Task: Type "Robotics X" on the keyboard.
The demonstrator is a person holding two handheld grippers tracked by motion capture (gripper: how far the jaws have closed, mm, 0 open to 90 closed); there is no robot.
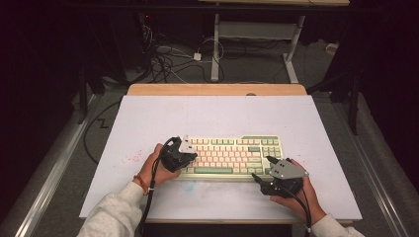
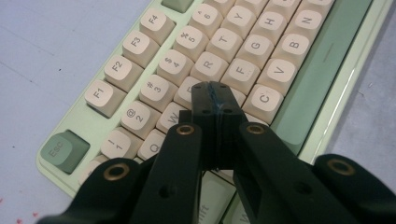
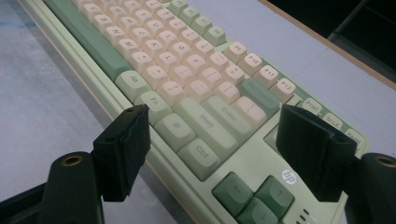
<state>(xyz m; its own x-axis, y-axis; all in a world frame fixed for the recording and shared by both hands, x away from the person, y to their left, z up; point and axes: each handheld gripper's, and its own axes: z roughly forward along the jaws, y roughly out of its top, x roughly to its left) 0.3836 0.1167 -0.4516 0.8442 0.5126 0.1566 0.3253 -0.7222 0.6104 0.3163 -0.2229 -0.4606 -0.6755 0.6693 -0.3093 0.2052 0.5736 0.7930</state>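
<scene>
A pale green keyboard (image 1: 230,157) with cream and green keys lies on the white board, towards its front. My left gripper (image 1: 189,158) is over the keyboard's left end, held in a hand. In the left gripper view its jaws are pressed together, and my left gripper (image 2: 212,100) holds nothing, its tips low over the keyboard (image 2: 261,46) near the D key; I cannot tell if they touch it. My right gripper (image 1: 262,169) sits at the keyboard's right front corner. My right gripper (image 3: 212,119) stands open above the Shift and Ctrl keys of the keyboard (image 3: 187,70), with nothing between its pads.
The white board (image 1: 217,113) has a wooden strip (image 1: 217,89) along its far edge. Red specks (image 1: 129,159) mark the board left of the keyboard. Cables (image 1: 168,59) and a desk frame (image 1: 257,34) lie on the floor beyond.
</scene>
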